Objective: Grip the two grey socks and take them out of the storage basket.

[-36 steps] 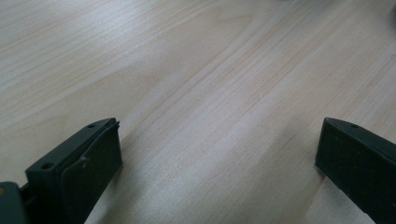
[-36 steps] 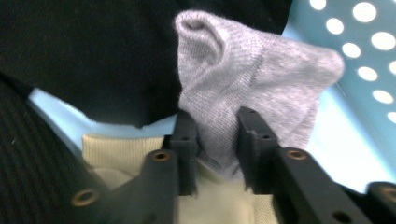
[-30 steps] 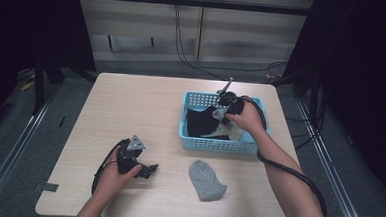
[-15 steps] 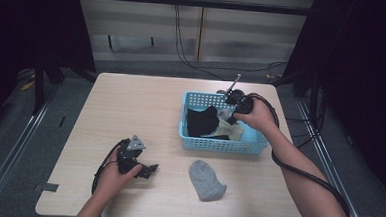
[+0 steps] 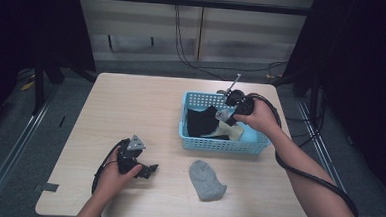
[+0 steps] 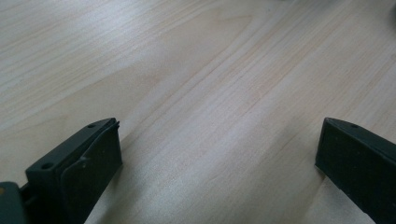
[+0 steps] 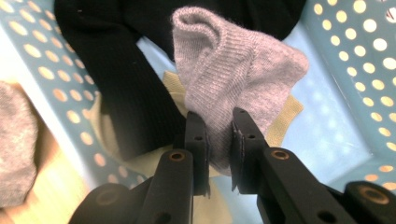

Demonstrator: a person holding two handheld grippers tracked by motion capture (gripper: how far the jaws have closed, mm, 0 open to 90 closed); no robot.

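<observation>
My right gripper (image 7: pixel 218 140) is shut on a light grey sock (image 7: pixel 238 70) and holds it above the blue perforated basket (image 5: pixel 199 141). In the high view that gripper (image 5: pixel 224 116) hangs over the basket's middle, with the grey sock (image 5: pixel 222 113) bunched at its tip. A black sock (image 5: pixel 201 121) and a pale yellow sock (image 5: pixel 232 132) lie in the basket. A second grey sock (image 5: pixel 206 180) lies flat on the table in front of the basket. My left gripper (image 5: pixel 150 170) rests low on the table at the front left, open, with bare wood between its jaws.
The wooden table (image 5: pixel 131 110) has bare surface across its left and back. Cables trail from both grippers. Dark floor and a rail frame surround the table.
My right gripper has lifted a little with the grey sock and drawn back toward the basket's right side. The left gripper has stayed still.
</observation>
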